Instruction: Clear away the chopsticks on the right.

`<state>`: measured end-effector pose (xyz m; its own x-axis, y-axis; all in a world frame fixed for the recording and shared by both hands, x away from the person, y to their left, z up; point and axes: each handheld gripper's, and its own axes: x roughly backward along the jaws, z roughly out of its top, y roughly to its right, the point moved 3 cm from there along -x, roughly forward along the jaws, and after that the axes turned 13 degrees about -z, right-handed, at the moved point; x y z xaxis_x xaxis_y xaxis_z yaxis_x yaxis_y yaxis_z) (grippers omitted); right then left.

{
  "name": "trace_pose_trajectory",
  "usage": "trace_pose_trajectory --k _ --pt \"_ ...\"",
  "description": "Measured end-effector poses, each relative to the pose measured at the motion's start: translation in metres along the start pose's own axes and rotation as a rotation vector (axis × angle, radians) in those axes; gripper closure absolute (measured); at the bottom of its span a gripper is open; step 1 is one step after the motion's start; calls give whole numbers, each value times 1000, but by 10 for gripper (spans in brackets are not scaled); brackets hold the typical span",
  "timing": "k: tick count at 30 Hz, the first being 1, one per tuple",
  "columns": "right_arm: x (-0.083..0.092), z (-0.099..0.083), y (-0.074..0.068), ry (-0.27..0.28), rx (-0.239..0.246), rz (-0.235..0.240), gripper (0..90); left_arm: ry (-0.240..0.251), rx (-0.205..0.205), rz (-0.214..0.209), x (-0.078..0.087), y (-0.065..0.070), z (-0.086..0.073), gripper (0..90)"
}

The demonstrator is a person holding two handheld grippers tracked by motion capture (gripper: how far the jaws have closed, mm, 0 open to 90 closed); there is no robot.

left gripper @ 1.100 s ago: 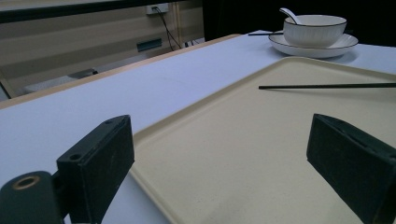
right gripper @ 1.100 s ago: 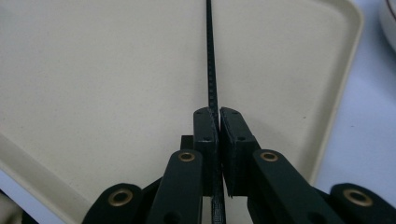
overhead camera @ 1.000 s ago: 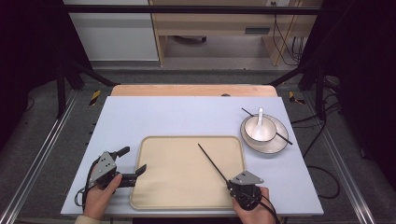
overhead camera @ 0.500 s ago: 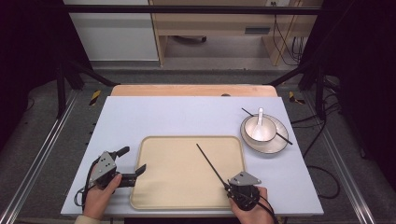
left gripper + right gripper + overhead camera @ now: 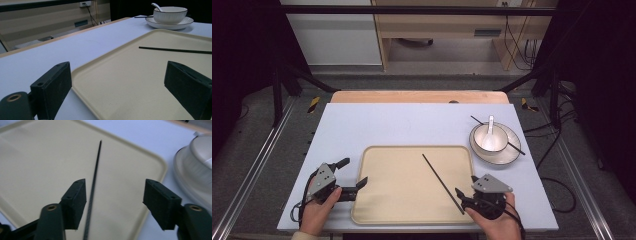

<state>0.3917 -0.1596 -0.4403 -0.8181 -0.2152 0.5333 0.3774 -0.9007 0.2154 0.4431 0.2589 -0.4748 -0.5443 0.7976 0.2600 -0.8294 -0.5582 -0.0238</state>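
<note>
A beige tray [image 5: 412, 210] lies at the table's near middle, with one black chopstick [image 5: 442, 182] flat on it, running diagonally. My right gripper [image 5: 465, 185] hovers over the chopstick's near end. Its jaws have just been opening and now stand wide. In the right gripper view the chopstick [image 5: 96, 170] runs along the tray [image 5: 37, 157] close beside one jaw, and neither pad presses on it. My left gripper [image 5: 354, 171] is open and straddles the tray's left edge [image 5: 82, 75], holding nothing. The chopstick [image 5: 175, 50] also lies farther off in the left gripper view.
A white bowl [image 5: 490, 137] with a white spoon [image 5: 490, 122] in it stands on a plate [image 5: 512, 155] at the right. A second black chopstick [image 5: 516, 148] rests across that plate. A wooden strip [image 5: 417, 96] borders the table's far edge.
The right gripper's jaws have opened and let go of the chopstick, which now lies flat on the tray. The right hand has lifted slightly. The left gripper has stayed put.
</note>
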Motion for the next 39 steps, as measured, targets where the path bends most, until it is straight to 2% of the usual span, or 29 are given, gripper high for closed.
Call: trace_pose_trajectory --k 3,5,8,12,13,14,15,16,17,21,22,23,24,26,27,28,29,32,33,39 --pt "11 16 22 42 47 -23 196 -3 -4 4 0 0 0 72" --pt "18 26 41 53 83 -47 167 -9 -3 4 -2 0 0 72" --pt "33 42 72 87 100 -85 162 -15 -5 0 -4 1 -1 72" --pt "48 54 112 103 126 -118 296 -16 -7 1 -3 1 -2 72" --pt "48 55 122 99 131 -126 355 -16 -7 1 -3 1 -2 72" --pt "48 55 122 99 131 -126 355 -15 -5 3 -3 1 -2 72" --pt "48 56 132 98 141 -128 414 -16 -3 4 -3 1 -2 72" --pt "44 56 144 87 152 -142 445 -14 -2 5 -3 0 -2 72" --pt "33 53 163 73 143 -158 534 -20 -4 3 -4 0 -2 72" --pt "-6 38 189 6 139 -156 633 -27 -9 -2 -5 2 -2 72" --pt "-17 32 194 -21 119 -143 638 -29 -9 -2 -5 2 -3 72" --pt "-17 32 194 -21 119 -143 638 -29 -9 -2 -5 2 -3 72" --pt "-43 17 204 -63 75 -93 640 -29 -6 0 -5 1 -3 72" --pt "-56 7 211 -81 52 -90 659 -27 1 3 -4 0 -4 72" --pt "-56 7 211 -81 52 -90 659 -27 1 3 -4 0 -4 72" --pt "-68 -4 214 -88 -2 -62 671 -31 5 5 -4 -1 -5 72" --pt "-71 -6 215 -94 -11 -59 671 -32 8 5 -4 -1 -6 72" --pt "-78 -12 218 -111 3 -66 667 -34 8 5 -5 -1 -6 72" --pt "-83 -15 218 -112 -12 -54 662 -34 7 4 -5 0 -6 72" --pt "-97 -20 219 -169 -2 -61 680 -35 4 -1 -6 1 -6 72"
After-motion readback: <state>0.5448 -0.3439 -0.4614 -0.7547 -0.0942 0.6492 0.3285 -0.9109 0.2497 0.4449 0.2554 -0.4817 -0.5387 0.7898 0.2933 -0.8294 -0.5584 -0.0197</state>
